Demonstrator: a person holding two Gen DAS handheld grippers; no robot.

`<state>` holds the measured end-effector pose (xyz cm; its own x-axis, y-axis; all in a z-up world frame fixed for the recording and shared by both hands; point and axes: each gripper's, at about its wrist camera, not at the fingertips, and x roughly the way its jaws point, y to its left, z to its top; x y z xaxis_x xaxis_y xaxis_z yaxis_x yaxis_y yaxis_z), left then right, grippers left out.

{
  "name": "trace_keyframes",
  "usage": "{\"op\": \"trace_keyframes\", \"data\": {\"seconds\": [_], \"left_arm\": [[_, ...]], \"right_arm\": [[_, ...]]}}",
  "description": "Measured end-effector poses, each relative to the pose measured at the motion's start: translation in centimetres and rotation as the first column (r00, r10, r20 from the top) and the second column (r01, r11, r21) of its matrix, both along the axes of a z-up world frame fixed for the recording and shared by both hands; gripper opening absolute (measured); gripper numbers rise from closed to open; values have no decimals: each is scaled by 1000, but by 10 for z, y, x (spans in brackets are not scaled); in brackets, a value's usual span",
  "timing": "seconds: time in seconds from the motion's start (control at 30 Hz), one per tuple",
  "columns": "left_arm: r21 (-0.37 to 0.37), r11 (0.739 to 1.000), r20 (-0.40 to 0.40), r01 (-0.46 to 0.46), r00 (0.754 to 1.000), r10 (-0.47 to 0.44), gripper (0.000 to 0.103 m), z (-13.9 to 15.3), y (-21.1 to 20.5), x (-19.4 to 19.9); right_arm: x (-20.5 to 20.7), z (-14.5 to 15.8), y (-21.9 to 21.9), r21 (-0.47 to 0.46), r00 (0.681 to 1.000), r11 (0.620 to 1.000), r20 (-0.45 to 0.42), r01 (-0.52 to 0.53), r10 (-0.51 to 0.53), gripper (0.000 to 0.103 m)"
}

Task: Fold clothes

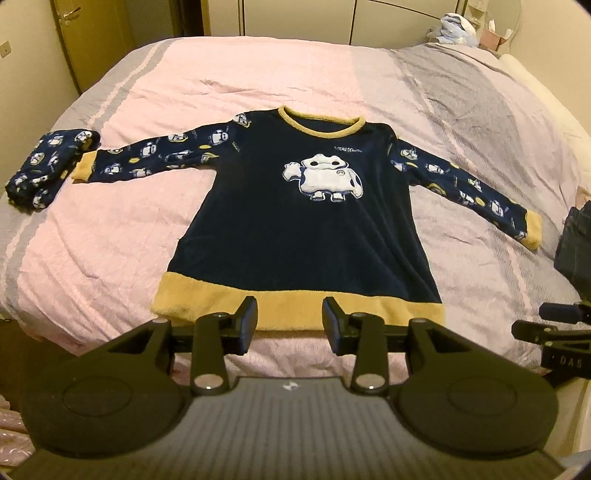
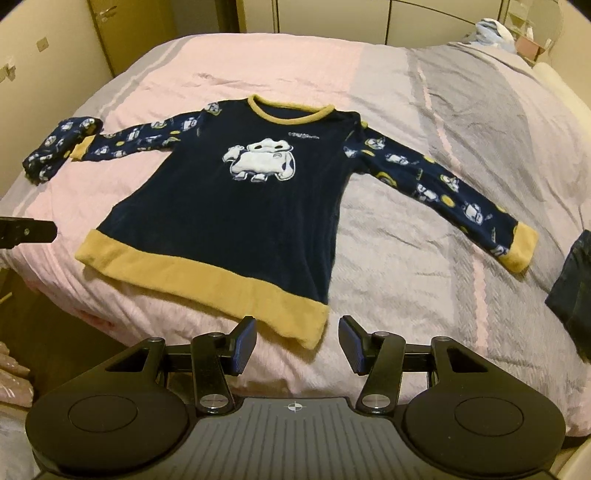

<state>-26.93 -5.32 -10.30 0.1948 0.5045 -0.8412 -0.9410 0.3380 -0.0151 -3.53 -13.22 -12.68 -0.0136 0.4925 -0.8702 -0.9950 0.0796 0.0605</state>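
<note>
A navy pyjama top [image 1: 280, 221] with yellow collar, cuffs and hem lies flat, face up, on the bed, both sleeves spread; it also shows in the right wrist view [image 2: 221, 206]. A white cartoon figure [image 1: 323, 177] is on its chest. My left gripper [image 1: 290, 325] is open and empty, just short of the yellow hem [image 1: 295, 304]. My right gripper [image 2: 297, 343] is open and empty, near the hem's right corner [image 2: 314, 328]. The right gripper's edge shows at the far right of the left wrist view [image 1: 554, 328].
A folded patterned navy garment [image 1: 48, 166] lies at the left by the sleeve cuff. A dark folded garment [image 2: 572, 291] lies at the right edge. The bed has a pink and grey cover [image 1: 295, 74]. A door [image 1: 88, 33] and wardrobe stand behind.
</note>
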Motion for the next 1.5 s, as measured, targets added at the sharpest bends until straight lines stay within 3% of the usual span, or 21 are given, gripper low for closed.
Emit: {"op": "trace_keyframes", "data": {"seconds": [0.63, 1.07, 1.27, 1.5], "left_arm": [[35, 999, -14, 21, 1000, -21, 38, 13, -13, -5], [3, 1000, -14, 4, 1000, -4, 40, 4, -10, -14], [1, 1000, -4, -3, 1000, 3, 40, 4, -4, -18], [-28, 996, 53, -82, 995, 84, 41, -3, 29, -42]], "right_arm": [[11, 9, -17, 17, 998, 998, -23, 63, -63, 53], [10, 9, -13, 16, 998, 998, -11, 66, -66, 53], [9, 8, -7, 19, 998, 998, -15, 66, -66, 53], [24, 2, 16, 29, 990, 991, -67, 130, -128, 53]]}}
